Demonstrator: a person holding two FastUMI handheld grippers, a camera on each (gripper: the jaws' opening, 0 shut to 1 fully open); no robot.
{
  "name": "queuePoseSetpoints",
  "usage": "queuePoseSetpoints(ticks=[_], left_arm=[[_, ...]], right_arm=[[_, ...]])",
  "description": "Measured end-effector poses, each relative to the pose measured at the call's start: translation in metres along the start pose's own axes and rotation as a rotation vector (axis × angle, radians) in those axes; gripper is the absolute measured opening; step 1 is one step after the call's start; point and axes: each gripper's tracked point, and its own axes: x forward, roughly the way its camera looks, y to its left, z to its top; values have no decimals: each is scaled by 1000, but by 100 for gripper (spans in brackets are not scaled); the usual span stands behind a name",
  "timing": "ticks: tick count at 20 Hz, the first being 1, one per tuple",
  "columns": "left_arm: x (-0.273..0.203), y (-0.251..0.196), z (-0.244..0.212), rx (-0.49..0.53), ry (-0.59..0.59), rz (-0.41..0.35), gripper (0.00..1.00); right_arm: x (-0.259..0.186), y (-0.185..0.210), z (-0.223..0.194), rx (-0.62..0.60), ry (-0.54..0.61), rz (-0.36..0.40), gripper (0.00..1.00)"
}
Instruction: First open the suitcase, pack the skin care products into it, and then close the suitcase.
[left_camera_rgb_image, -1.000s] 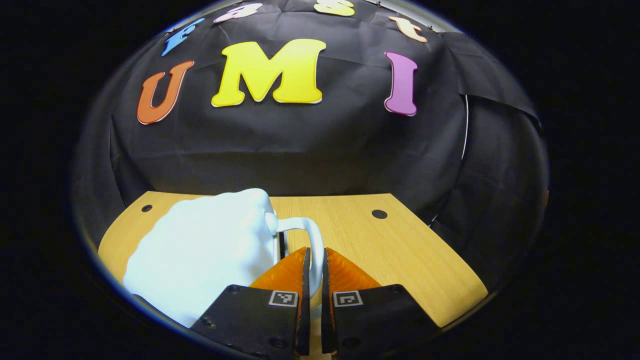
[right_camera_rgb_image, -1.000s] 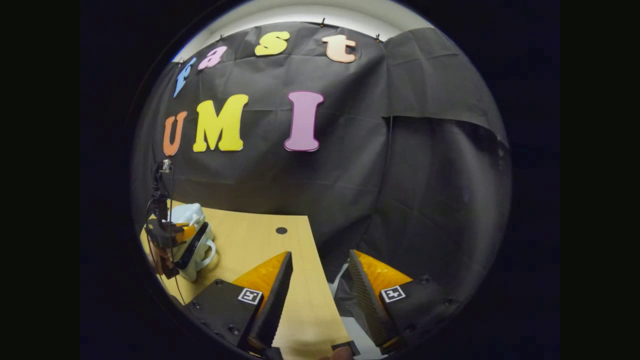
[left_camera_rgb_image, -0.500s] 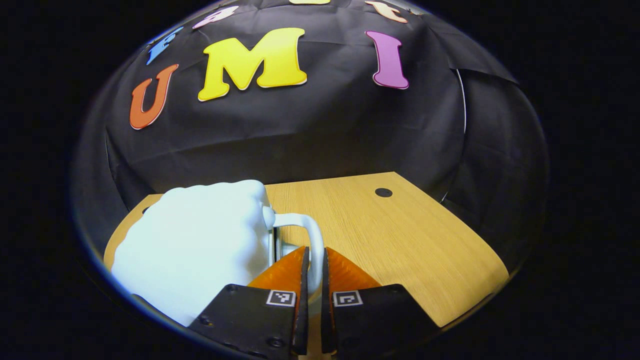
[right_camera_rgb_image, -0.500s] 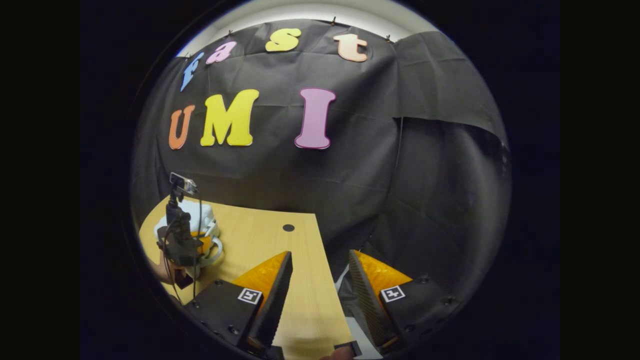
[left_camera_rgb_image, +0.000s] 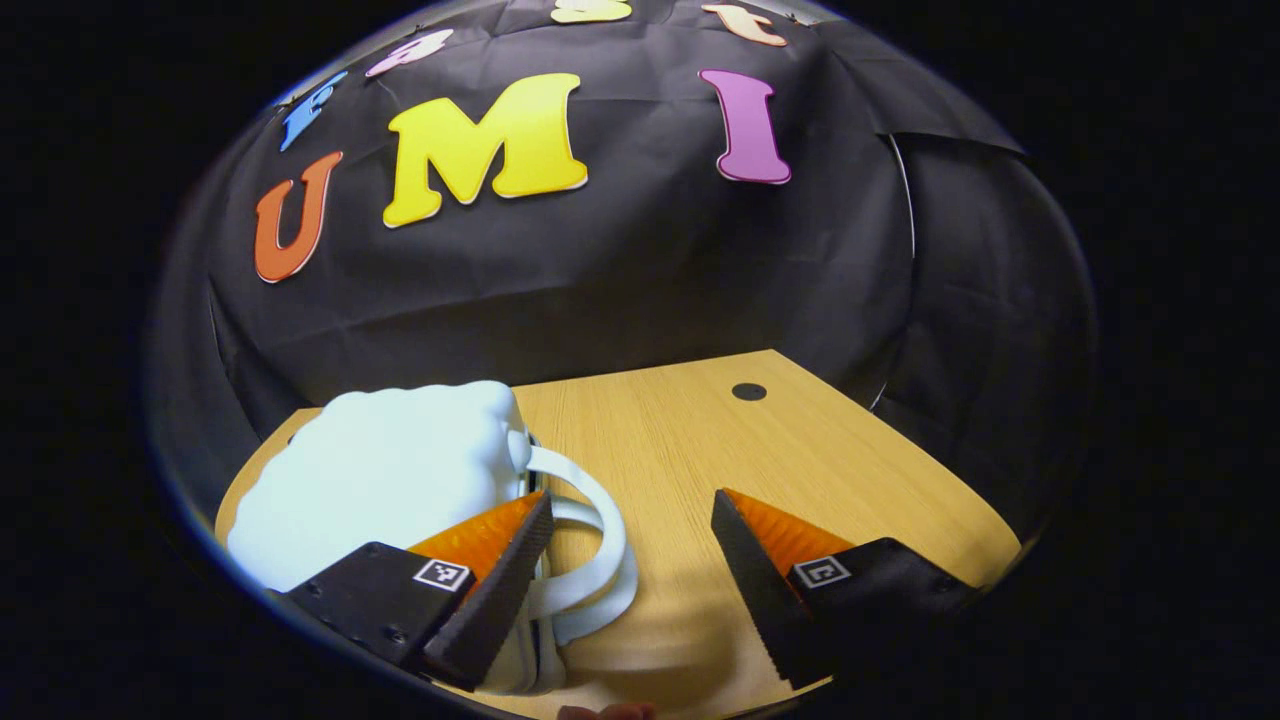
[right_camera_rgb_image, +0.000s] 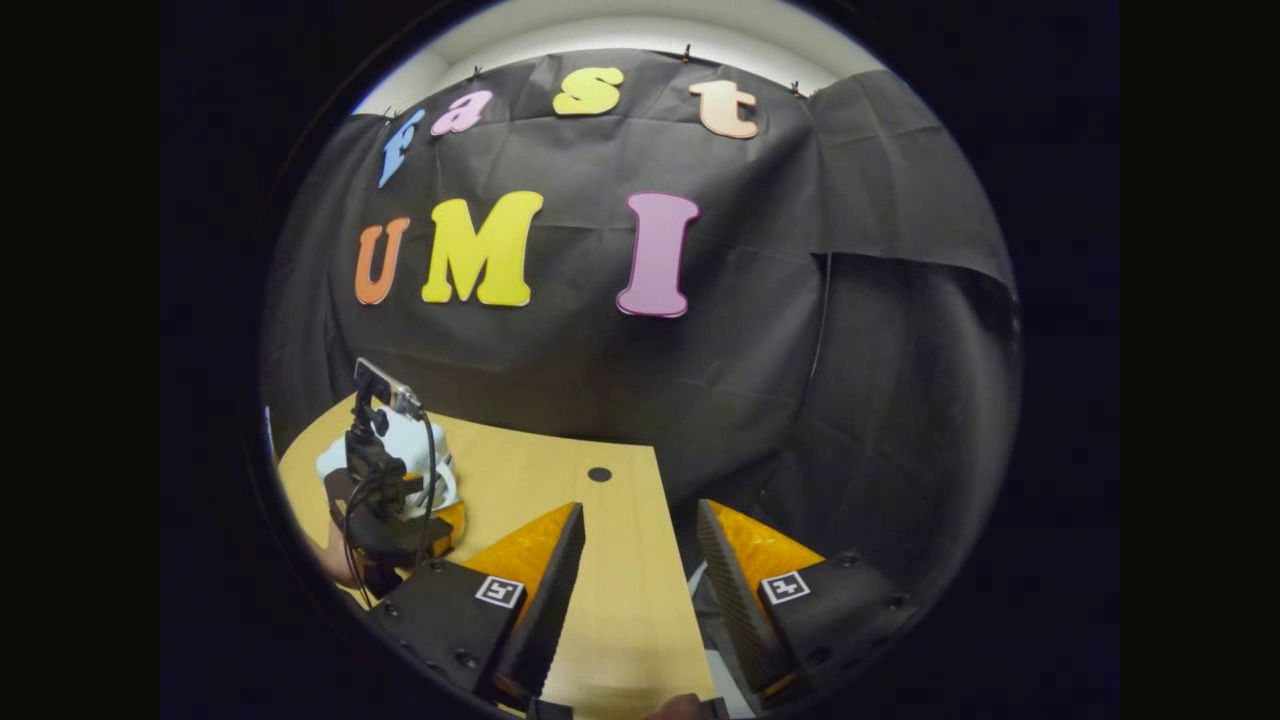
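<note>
black cloth wall (left_camera_rgb_image: 640, 260), light wooden table (left_camera_rgb_image: 700, 450), dim booth lighting

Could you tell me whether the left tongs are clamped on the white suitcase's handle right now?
No, the left tongs stand wide open, the suitcase handle beside one finger.

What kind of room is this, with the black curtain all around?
Probably a small recording booth, not a home. Black cloth hangs as the walls, a bare wooden table stands inside, and a white suitcase lies on it beside the open left gripper.

surface: wooden table (left_camera_rgb_image: 800, 470) | on it: white suitcase (left_camera_rgb_image: 390, 480), closed, at left edge
</note>
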Motion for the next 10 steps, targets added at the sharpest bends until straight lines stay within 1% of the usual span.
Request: queuePoseSetpoints(ticks=[1, 3, 5, 7, 10], left_arm=[[-12, 4, 13, -18, -21, 10, 100], [-37, 19, 49, -39, -83, 52, 100], [-62, 45, 82, -63, -135, 124, 100], [-87, 64, 114, -97, -194, 165, 100], [-119, 87, 154, -83, -289, 203, 100]], right_arm=[[4, 7, 6, -2, -19, 15, 67], [11, 22, 25, 2, -69, 46, 68], [15, 39, 42, 19, -115, 81, 68], [20, 51, 56, 41, -155, 99, 67], [24, 71, 69, 58, -194, 129, 68]])
